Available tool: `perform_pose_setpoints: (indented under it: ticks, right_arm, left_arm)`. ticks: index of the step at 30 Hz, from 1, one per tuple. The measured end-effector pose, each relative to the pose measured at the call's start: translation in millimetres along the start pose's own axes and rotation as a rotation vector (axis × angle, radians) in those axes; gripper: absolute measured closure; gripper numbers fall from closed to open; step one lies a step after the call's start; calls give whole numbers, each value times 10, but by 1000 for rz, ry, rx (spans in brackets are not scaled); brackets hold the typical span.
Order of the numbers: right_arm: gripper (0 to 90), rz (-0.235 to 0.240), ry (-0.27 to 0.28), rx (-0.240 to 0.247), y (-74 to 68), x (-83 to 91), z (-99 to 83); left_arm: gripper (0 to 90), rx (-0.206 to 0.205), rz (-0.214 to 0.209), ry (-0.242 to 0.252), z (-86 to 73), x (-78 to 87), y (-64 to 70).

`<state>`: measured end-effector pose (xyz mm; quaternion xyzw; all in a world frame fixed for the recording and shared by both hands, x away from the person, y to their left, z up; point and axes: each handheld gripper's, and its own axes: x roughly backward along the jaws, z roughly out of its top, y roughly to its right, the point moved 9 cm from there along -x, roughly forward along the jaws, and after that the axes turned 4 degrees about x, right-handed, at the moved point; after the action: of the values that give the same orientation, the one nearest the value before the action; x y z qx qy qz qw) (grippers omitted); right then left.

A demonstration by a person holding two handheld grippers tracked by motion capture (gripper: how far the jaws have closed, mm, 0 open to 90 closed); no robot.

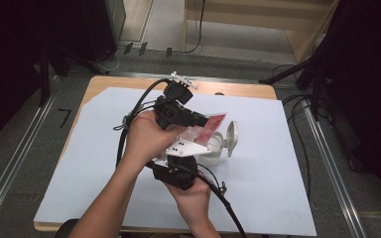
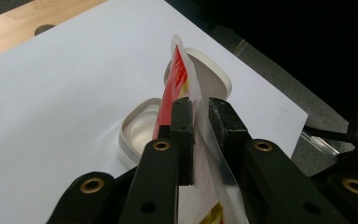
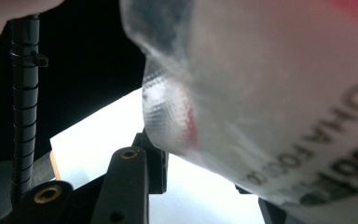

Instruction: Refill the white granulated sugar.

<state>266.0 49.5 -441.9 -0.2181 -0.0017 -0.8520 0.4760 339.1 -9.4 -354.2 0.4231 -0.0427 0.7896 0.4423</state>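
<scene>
A clear plastic packet [image 1: 214,125] with red and yellow print hangs above the middle of the table. My left gripper [image 1: 203,120] is shut on it; in the left gripper view the two black jaws of this gripper [image 2: 200,112] pinch the film of the packet [image 2: 179,70] edge-on. Below it stands a white container [image 2: 137,133] with its hinged lid [image 2: 212,70] open. My right gripper [image 1: 191,151] is just under the packet, jaws pointing up. In the right gripper view the packet [image 3: 270,84] looms close over my right gripper [image 3: 205,179], whose jaws stand apart, one mostly hidden behind the film.
A white sheet [image 1: 104,163] covers most of the wooden table [image 1: 99,82]. The container [image 1: 212,151] and its lid [image 1: 232,135] sit right of both hands. Cables trail from both grippers. Dark stands and cables lie on the floor around the table.
</scene>
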Motion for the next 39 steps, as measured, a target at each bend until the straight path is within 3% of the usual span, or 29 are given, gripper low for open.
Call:
perform_pose_setpoints:
  ticks: [9,16,28,39]
  right_arm:
    - [642,0,-2,5,1,-4,1]
    - [643,-21,-6,15,44,5,28]
    - [642,-19,-21,-8,68,18,20]
    - [641,-24,-19,9,70,7,6]
  left_arm:
    - [816,-8,7,-1,-1,7,0]
    - [818,-10,11,36,39,25,10]
    - [812,-15,4,47,56,-14,19]
    - [822,-20,2,35,34,-3,2]
